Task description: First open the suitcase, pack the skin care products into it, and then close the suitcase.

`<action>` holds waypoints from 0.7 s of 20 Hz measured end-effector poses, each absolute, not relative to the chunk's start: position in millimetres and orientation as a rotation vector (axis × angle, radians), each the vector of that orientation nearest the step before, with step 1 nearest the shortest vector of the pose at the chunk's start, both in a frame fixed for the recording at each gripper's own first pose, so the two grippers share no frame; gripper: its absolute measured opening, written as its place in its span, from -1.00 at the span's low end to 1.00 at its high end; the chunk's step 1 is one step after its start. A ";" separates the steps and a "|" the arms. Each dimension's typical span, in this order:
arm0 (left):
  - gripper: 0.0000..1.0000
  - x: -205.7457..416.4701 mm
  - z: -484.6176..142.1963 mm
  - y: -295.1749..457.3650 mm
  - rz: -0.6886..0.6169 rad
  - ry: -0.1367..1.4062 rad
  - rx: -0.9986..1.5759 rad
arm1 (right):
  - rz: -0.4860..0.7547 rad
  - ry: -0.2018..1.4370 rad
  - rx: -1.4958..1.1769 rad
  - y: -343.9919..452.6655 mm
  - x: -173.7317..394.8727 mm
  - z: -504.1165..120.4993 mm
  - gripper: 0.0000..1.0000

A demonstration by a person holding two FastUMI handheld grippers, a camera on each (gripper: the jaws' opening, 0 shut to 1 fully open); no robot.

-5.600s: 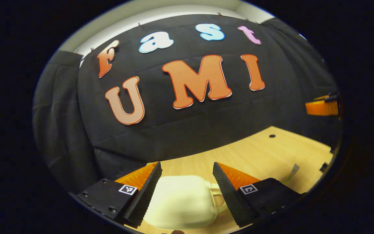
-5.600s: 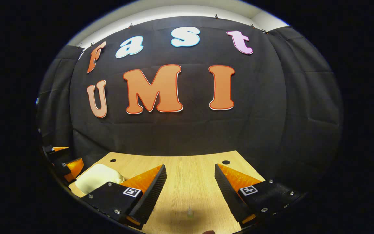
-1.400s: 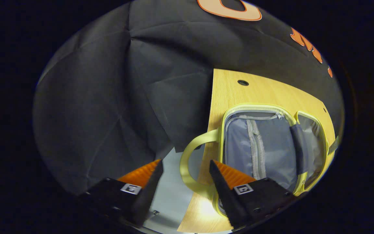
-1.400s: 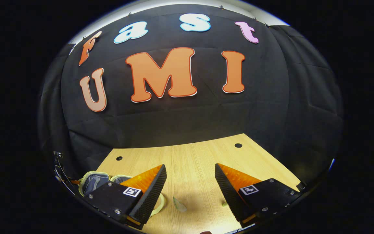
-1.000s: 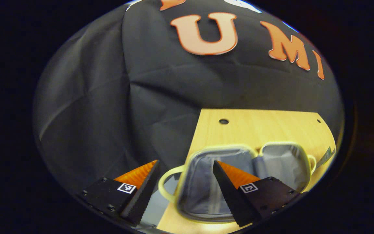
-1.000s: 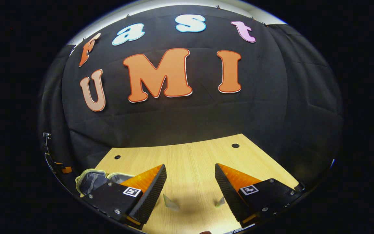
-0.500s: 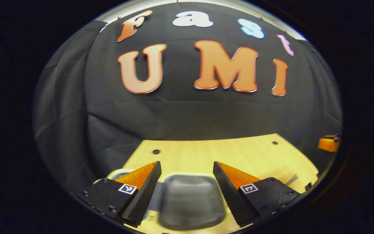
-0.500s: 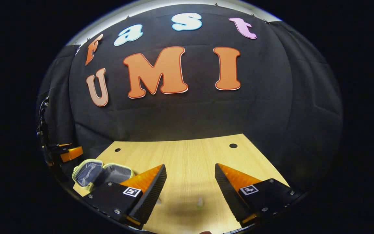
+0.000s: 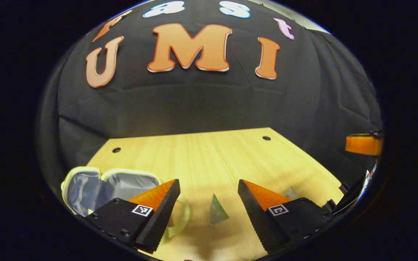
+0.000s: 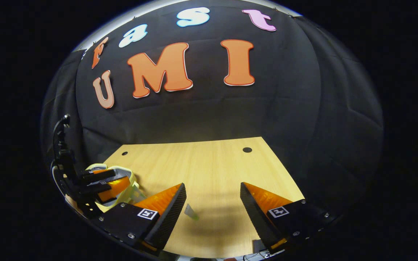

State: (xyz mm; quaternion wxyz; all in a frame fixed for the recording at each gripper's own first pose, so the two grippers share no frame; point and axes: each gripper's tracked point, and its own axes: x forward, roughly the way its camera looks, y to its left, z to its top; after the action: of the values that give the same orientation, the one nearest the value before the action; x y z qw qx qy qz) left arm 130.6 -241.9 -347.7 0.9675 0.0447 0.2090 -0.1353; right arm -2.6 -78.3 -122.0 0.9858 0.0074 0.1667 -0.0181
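Note:
The small suitcase [image 9: 96, 183] lies open on the wooden table [image 9: 201, 152] at the lower left of the left gripper view, with a yellow rim, grey lining and a yellow handle [image 9: 180, 217]. A pale green skin care sachet [image 9: 217, 212] lies on the table just beyond my left gripper [image 9: 208, 181], which is open and holds nothing. A second sachet [image 9: 291, 192] peeks out by the right finger. In the right gripper view my right gripper [image 10: 212, 184] is open over the table, with a sachet [image 10: 191, 212] near its left finger. There the left gripper [image 10: 103, 181] hovers over the suitcase [image 10: 131, 179].
The table [image 10: 201, 163] ends at the black cloth wall behind, with small round holes [image 10: 247, 149] near its back corners. An orange finger of the right gripper [image 9: 363, 144] shows at the far right of the left gripper view. Bare wood lies in the middle.
My left gripper has swung right, away from above the open suitcase, so the suitcase now sits at its left and a sachet lies ahead. The right gripper has shifted slightly; both stay open.

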 end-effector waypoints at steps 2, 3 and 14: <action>0.99 135.3 -381.5 -241.4 -0.253 0.464 0.140 | -0.056 0.357 0.006 -94.4 -7.1 -130.7 0.90; 0.99 138.5 -394.5 -242.1 -0.247 0.470 0.152 | -0.065 0.375 0.001 -100.7 -9.1 -137.3 0.90; -0.38 146.5 -459.7 -249.8 -0.221 0.574 0.152 | -0.032 0.460 -0.061 -82.3 -0.8 -183.2 0.91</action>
State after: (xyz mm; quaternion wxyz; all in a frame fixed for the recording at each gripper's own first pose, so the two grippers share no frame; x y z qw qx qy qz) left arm 146.5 -249.8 -459.7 0.9502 0.0749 0.2823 -0.1087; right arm -0.8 -82.3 -183.2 0.9731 -0.0303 0.2280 -0.0160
